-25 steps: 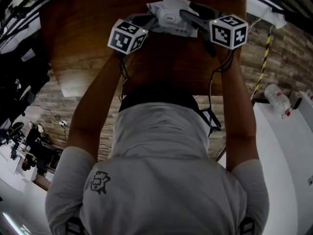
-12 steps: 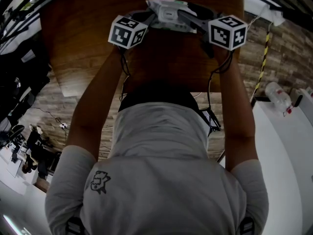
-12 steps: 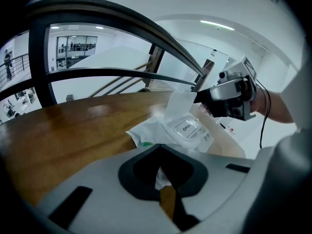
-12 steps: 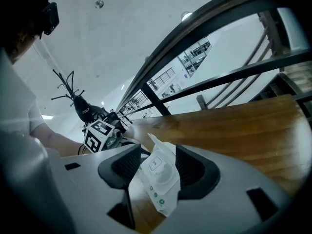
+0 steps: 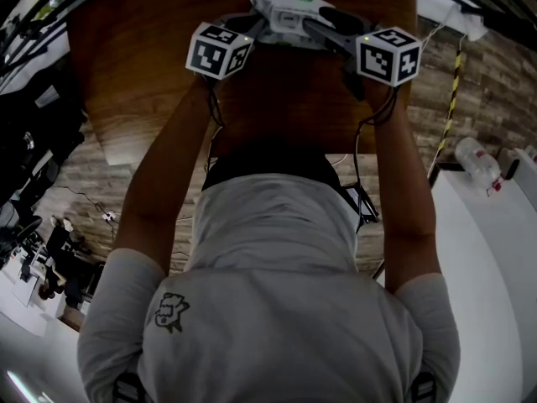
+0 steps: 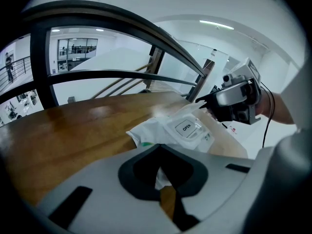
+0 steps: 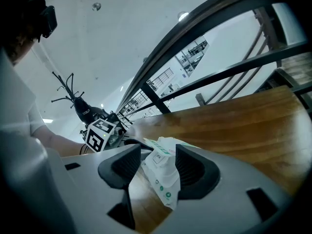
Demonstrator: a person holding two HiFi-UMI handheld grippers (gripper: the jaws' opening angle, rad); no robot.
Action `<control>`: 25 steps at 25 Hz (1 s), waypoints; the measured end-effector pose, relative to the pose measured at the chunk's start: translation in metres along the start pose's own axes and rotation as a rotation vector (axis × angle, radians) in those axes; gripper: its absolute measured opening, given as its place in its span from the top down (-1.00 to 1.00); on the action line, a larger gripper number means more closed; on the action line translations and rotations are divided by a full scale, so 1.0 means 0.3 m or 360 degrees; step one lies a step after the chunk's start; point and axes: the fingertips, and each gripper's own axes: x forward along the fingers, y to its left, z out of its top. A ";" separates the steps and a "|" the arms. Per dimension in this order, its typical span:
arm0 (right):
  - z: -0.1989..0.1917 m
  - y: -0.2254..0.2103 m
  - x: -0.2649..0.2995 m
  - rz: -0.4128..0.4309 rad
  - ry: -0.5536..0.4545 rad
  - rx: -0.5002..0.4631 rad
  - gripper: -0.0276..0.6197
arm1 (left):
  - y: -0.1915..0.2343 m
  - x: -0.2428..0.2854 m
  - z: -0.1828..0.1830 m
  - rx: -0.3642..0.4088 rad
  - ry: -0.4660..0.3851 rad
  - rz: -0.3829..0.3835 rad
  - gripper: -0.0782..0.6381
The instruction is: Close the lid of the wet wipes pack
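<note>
I hold the wet wipes pack (image 6: 148,133) on the wooden desk (image 6: 73,135) by both ends, probably to steady it for pressing its lid (image 6: 186,127): the left gripper (image 6: 163,179) jaws pinch its edge, and the right gripper (image 7: 158,167) jaws clamp the opposite end.

Glossy wood-grain table (image 6: 73,126); crinkly white plastic wet wipes pack (image 6: 168,131).

Head view: dim overall, table (image 5: 151,74) dark with a faint sheen at left; edges bent by fisheye. Left gripper view: bright white backdrop, strip light (image 6: 217,24) upper right, pale glare on table left of centre; pack (image 6: 183,129) sharp, lid print legible. Right gripper view: near fingers (image 7: 195,172) soft; corners black.
</note>
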 end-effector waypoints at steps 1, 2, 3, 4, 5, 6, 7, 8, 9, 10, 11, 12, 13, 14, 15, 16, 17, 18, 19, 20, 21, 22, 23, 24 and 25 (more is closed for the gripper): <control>-0.004 0.000 0.000 -0.0003 0.0002 0.0001 0.27 | 0.000 0.000 0.000 -0.0002 -0.0002 0.0002 0.74; -0.006 0.000 0.001 -0.0005 0.0002 0.0003 0.27 | 0.000 0.000 0.001 -0.0004 -0.0004 0.0004 0.74; -0.008 -0.001 0.002 -0.0007 0.0002 0.0008 0.27 | 0.001 -0.001 0.002 -0.0007 -0.0007 0.0005 0.74; -0.010 -0.002 0.003 -0.0008 0.0003 0.0013 0.27 | 0.002 -0.001 0.003 -0.0010 -0.0010 0.0006 0.74; -0.013 -0.002 0.004 -0.0010 0.0006 0.0015 0.27 | 0.004 -0.001 0.004 -0.0012 -0.0013 0.0006 0.74; -0.018 0.000 0.005 -0.0010 0.0012 0.0015 0.27 | 0.005 -0.001 0.004 -0.0014 -0.0016 0.0005 0.74; -0.024 0.002 0.007 -0.0009 0.0020 0.0014 0.27 | 0.006 0.000 0.003 -0.0013 -0.0017 0.0005 0.74; -0.030 0.004 0.008 -0.0008 0.0028 0.0014 0.27 | 0.006 0.000 0.002 -0.0013 -0.0017 0.0005 0.74; -0.036 0.004 0.009 -0.0007 0.0034 0.0017 0.27 | 0.005 0.000 0.001 -0.0013 -0.0016 0.0005 0.74; -0.041 0.003 0.009 -0.0009 0.0037 0.0021 0.27 | 0.004 0.000 0.001 -0.0012 -0.0014 0.0004 0.74; -0.043 0.002 0.009 -0.0013 0.0038 0.0024 0.27 | 0.003 0.000 0.002 -0.0013 -0.0014 0.0004 0.74; -0.044 0.001 0.008 -0.0020 0.0038 0.0024 0.27 | 0.002 0.000 0.003 -0.0013 -0.0014 0.0003 0.74; -0.044 0.000 0.010 -0.0028 0.0037 0.0020 0.27 | 0.002 0.000 0.003 -0.0013 -0.0016 0.0003 0.74; -0.044 -0.002 0.013 -0.0038 0.0040 0.0012 0.27 | 0.003 0.000 0.004 -0.0013 -0.0016 0.0003 0.74; -0.045 -0.004 0.016 -0.0049 0.0048 0.0001 0.27 | 0.004 0.001 0.004 -0.0011 -0.0017 0.0002 0.74; -0.048 -0.008 0.019 -0.0059 0.0058 -0.0012 0.27 | 0.005 0.002 0.004 -0.0009 -0.0016 0.0002 0.74; -0.052 -0.012 0.022 -0.0068 0.0068 -0.0022 0.27 | 0.004 0.004 0.003 -0.0006 -0.0013 0.0001 0.74; -0.056 -0.015 0.024 -0.0072 0.0076 -0.0027 0.27 | 0.003 0.005 0.004 -0.0002 -0.0010 0.0000 0.74; -0.060 -0.015 0.025 -0.0074 0.0085 -0.0030 0.27 | 0.001 0.006 0.003 0.0001 -0.0009 -0.0001 0.74; -0.065 -0.014 0.028 -0.0072 0.0096 -0.0033 0.27 | -0.001 0.006 0.003 0.0001 -0.0010 -0.0002 0.74; -0.071 -0.012 0.033 -0.0070 0.0109 -0.0035 0.27 | -0.002 0.006 0.002 0.0000 -0.0012 -0.0003 0.74; -0.075 -0.010 0.040 -0.0068 0.0120 -0.0038 0.27 | -0.001 0.006 0.001 -0.0002 -0.0014 -0.0003 0.74; -0.077 -0.008 0.046 -0.0069 0.0128 -0.0041 0.27 | 0.000 0.005 0.001 -0.0004 -0.0015 -0.0001 0.74; -0.078 -0.007 0.052 -0.0073 0.0135 -0.0046 0.27 | 0.000 0.005 0.001 -0.0006 -0.0015 0.0000 0.74; -0.078 -0.006 0.056 -0.0076 0.0140 -0.0053 0.27 | 0.000 0.004 0.002 -0.0007 -0.0016 0.0000 0.74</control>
